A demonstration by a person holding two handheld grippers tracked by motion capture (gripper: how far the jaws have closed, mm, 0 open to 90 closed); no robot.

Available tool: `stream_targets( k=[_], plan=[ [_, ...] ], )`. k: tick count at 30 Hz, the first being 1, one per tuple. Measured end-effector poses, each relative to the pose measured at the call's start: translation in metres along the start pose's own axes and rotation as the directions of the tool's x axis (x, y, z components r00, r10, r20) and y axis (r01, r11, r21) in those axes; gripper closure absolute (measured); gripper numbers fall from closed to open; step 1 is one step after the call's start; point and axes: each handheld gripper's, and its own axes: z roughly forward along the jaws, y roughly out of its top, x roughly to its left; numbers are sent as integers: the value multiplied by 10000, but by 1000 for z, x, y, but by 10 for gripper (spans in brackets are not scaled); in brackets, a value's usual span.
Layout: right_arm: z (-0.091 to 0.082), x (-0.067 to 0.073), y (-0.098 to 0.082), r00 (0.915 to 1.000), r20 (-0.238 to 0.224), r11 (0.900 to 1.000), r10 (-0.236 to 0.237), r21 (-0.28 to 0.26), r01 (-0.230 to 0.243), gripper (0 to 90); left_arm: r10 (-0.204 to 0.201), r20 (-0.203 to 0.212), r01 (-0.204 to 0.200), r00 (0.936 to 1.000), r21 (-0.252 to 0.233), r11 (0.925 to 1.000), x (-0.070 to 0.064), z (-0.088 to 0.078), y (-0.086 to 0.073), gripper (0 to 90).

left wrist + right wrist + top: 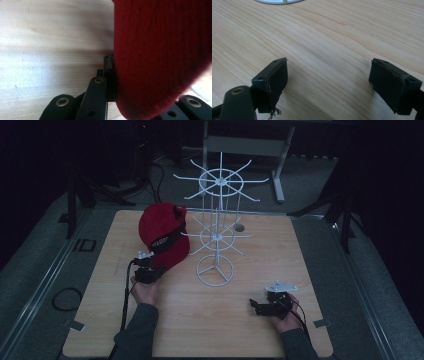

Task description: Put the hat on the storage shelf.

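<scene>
Red cap (160,55) cloth sits right in front, my left fingers (110,75) clamped on its brim edge. If I lift too fast, the thin pinch could slip, or the crown could snag the white wire rack (216,227) just beside it. It's a soft red cap with a dark band, near the surface's (200,325) far left corner. My right fingers (272,80) stand wide apart, holding nothing.

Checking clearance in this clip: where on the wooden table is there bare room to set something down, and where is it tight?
Bare wood: the near strip of the table between the two forearms, the right side beyond the white wire rack, and the far left corner. Crowded: left of middle, where the red cap, gripped by the left gripper, sits against the rack. The right gripper rests open.
</scene>
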Motion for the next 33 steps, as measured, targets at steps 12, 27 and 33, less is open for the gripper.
stream_targets(
  k=[12, 27, 33],
  plan=[
    [0, 0, 0, 10000, -1, 10000, 20, -15, -20, 153, -239, 210, 248, 9995, -391, 9989, 4, -2, -6, 861],
    [0, 0, 0, 10000, 1, 10000, -2, -5, 2, 153, -449, 583, 513, 9973, -1118, 9924, 6, -21, 1, 861],
    [0, 0, 0, 10000, 2, 10000, 3, -6, -3, 153, -460, 451, 511, 9979, -1200, 9915, 9, -26, 3, 861]
  ],
)
